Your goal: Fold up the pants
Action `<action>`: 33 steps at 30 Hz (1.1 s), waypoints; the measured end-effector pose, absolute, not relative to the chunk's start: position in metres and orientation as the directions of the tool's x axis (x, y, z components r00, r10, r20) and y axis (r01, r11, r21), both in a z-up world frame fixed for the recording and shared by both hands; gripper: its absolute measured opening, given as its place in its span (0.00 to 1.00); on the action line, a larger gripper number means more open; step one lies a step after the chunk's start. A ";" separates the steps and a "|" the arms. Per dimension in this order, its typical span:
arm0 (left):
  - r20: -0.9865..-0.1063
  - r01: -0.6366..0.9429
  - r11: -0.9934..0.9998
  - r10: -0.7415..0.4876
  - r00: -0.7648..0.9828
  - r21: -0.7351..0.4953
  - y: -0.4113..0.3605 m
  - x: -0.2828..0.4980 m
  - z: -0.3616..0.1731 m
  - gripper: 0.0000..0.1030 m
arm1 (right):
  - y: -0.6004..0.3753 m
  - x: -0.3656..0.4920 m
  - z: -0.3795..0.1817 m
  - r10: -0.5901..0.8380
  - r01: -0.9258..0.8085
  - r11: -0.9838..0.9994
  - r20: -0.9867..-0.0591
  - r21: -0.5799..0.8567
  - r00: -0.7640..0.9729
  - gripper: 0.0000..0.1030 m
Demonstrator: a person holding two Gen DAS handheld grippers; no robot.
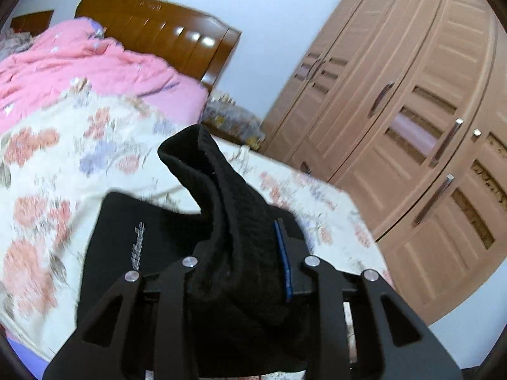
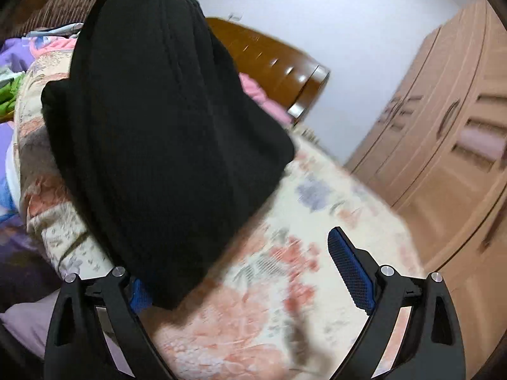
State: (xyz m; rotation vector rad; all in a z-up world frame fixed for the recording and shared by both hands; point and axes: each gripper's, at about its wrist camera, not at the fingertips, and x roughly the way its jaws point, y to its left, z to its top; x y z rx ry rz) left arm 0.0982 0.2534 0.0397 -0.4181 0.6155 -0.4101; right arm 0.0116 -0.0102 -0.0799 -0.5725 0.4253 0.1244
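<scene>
Between left gripper (image 1: 244,253) fingers: pants (image 1: 221,221).

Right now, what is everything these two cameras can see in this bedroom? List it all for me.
Pants: one pair, black, lifted over the bed, a bunch clamped in the left gripper, another part draped against the right gripper's left finger.
Floral bedspread: one, cream with pink and purple flowers, covering the bed.
Pink quilt: one, pink, heaped near the headboard.
Headboard: one, glossy brown wood, against the wall.
Wardrobe: one, light brown, several doors with metal handles, beside the bed.
Wall: pale, behind bed.
Left gripper: black, blue pad, closed on the pants.
Right gripper: black, blue pads, jaws wide apart.
</scene>
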 end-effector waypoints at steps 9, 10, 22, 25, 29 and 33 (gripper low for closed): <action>-0.561 -0.034 0.801 -0.387 0.732 -0.597 0.349 0.101 -0.056 0.27 | 0.015 0.023 -0.096 0.027 -0.329 0.773 -0.491 -0.542 0.871 0.89; -0.587 -0.072 0.790 -0.388 0.710 -0.609 0.354 0.104 -0.079 0.28 | 0.013 0.024 -0.096 0.030 -0.337 0.777 -0.502 -0.532 0.864 0.89; -0.445 0.093 0.726 -0.512 0.734 -0.682 0.341 0.095 -0.058 0.28 | -0.012 0.030 -0.093 0.000 -0.269 0.856 -0.521 -0.442 0.854 0.89; -0.460 0.041 0.677 -0.542 0.704 -0.735 0.351 0.102 -0.102 0.34 | -0.017 0.034 -0.096 0.019 -0.289 0.867 -0.552 -0.407 0.834 0.89; -0.416 0.055 0.632 -0.570 0.709 -0.773 0.359 0.095 -0.103 0.44 | -0.021 0.029 -0.094 0.107 -0.357 0.876 -0.590 -0.326 0.801 0.90; -0.464 0.010 0.766 -0.400 0.791 -0.643 0.361 0.071 -0.058 0.68 | -0.053 0.004 -0.084 0.318 -0.512 0.841 -0.606 -0.175 0.729 0.90</action>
